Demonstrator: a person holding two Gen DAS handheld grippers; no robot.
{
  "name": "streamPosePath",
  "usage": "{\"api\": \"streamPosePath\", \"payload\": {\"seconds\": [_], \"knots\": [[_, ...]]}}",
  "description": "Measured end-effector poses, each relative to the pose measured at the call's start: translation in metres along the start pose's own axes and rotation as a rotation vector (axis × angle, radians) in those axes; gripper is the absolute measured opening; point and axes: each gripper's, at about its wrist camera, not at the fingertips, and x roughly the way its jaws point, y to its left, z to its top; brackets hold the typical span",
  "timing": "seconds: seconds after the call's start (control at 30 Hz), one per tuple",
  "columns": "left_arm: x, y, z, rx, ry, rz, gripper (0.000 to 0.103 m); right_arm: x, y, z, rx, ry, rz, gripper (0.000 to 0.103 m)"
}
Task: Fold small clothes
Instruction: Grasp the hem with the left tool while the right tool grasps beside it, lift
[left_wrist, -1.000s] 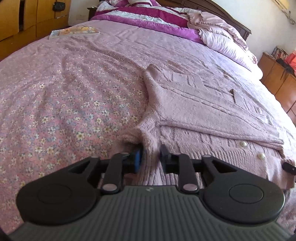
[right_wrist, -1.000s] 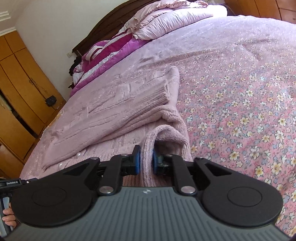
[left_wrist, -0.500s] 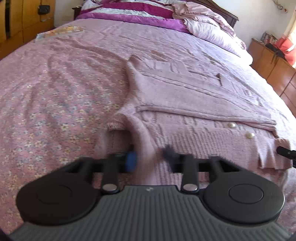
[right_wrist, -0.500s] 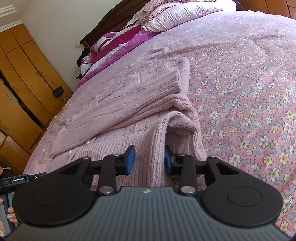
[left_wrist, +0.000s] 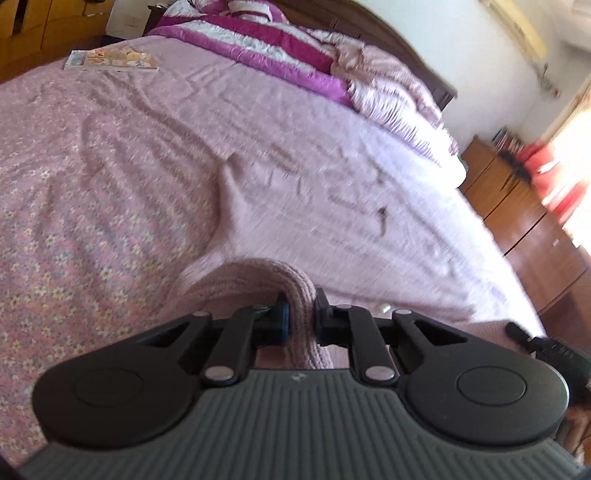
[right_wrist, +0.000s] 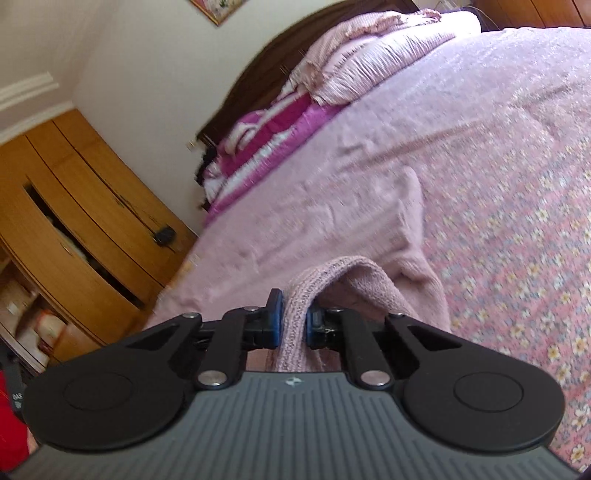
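Bed: bedspread (left_wrist: 92, 206), pink with small flowers, creased.
Head end: striped magenta quilt (left_wrist: 266, 40) and a ruffled pink pillow (right_wrist: 369, 62) against a dark headboard (right_wrist: 258, 70).
Far corner: a magazine (left_wrist: 110, 61) lies flat.
Room: wooden wardrobe (right_wrist: 74, 221); wooden dresser (left_wrist: 535, 236).
Cardigan (left_wrist: 332, 206): pink knit, spread mid-bed, near hem raised.
Left gripper (left_wrist: 300, 320): clamped on a hem fold.
Right gripper (right_wrist: 293, 319): clamped on a hem fold.

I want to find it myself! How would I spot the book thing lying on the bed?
Look at the big bed with the flowery pink cover. Follow it toward the far corner by the wooden cupboards: the thin magazine lies flat there. It is the only colourful paper thing there.
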Motion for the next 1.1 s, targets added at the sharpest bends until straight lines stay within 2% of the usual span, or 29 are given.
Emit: {"api": "streamPosePath", "payload": {"seconds": [0.1,0.2,0.27,0.57,0.77,1.0,1.1], "knots": [[-0.007,-0.002,0.011,-0.032,-0.034,-0.025,0.014,-0.003,0.004,0.008,0.02,-0.016,0.042,0.013],[-0.01,-0.007,0.02,-0.019,-0.075,0.015,0.014,-0.003,0.006,0.015,0.045,-0.018,0.073,0.013],[-0.01,-0.007,0.026,-0.026,-0.084,0.011,0.014,-0.002,0.006,0.019,0.065,-0.022,0.091,0.013],[0.009,-0.02,0.067,0.012,-0.162,0.023,0.014,0.014,0.021,0.057,0.022,-0.108,0.085,0.013],[0.05,-0.027,0.102,0.034,-0.19,0.089,0.014,0.05,0.017,0.086,0.003,-0.147,0.042,0.013],[0.118,-0.013,0.124,0.01,-0.124,0.131,0.014,0.122,-0.013,0.102,0.009,-0.119,-0.057,0.013],[0.15,-0.002,0.126,0.01,-0.085,0.182,0.014,0.154,-0.029,0.102,-0.003,-0.091,-0.121,0.013]]}}
